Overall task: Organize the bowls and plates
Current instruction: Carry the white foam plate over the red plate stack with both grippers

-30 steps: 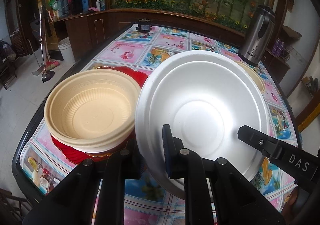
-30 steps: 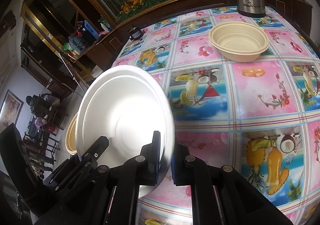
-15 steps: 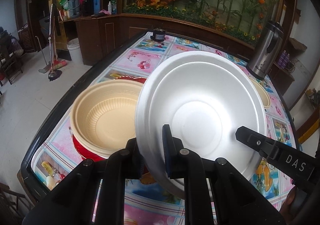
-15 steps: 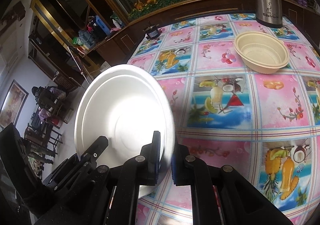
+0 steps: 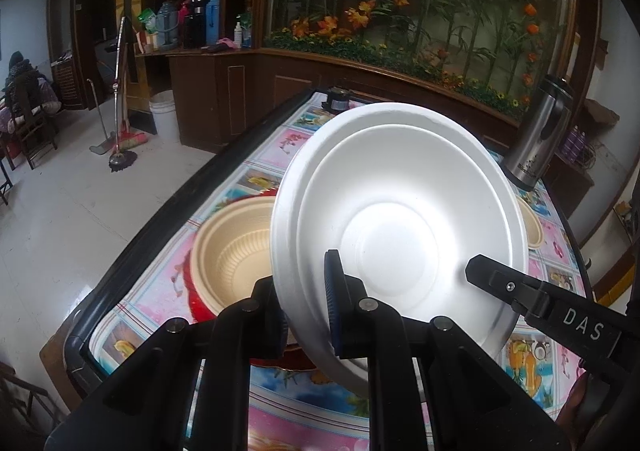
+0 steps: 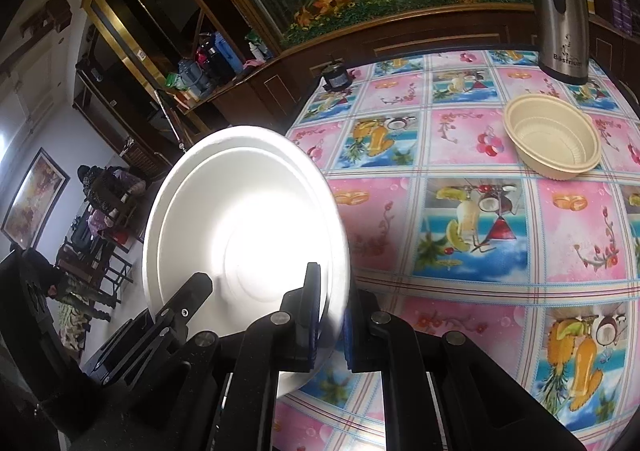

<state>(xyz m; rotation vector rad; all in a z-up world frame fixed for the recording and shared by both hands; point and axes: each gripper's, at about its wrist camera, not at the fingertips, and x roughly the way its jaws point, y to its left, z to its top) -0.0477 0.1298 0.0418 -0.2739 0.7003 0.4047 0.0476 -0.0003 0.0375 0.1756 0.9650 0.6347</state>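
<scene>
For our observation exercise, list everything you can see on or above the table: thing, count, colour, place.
white foam plate: one, white, held tilted above the table by both grippers
tan bowl: one, tan, on the red plate
red plate: one, red, near table edge
second tan bowl: one, tan, alone near the flask
steel flask: one, silver, far edge
tablecloth: one, pink-blue fruit print
left gripper: black, jaws shut on rim
right gripper: black, jaws shut on rim
</scene>
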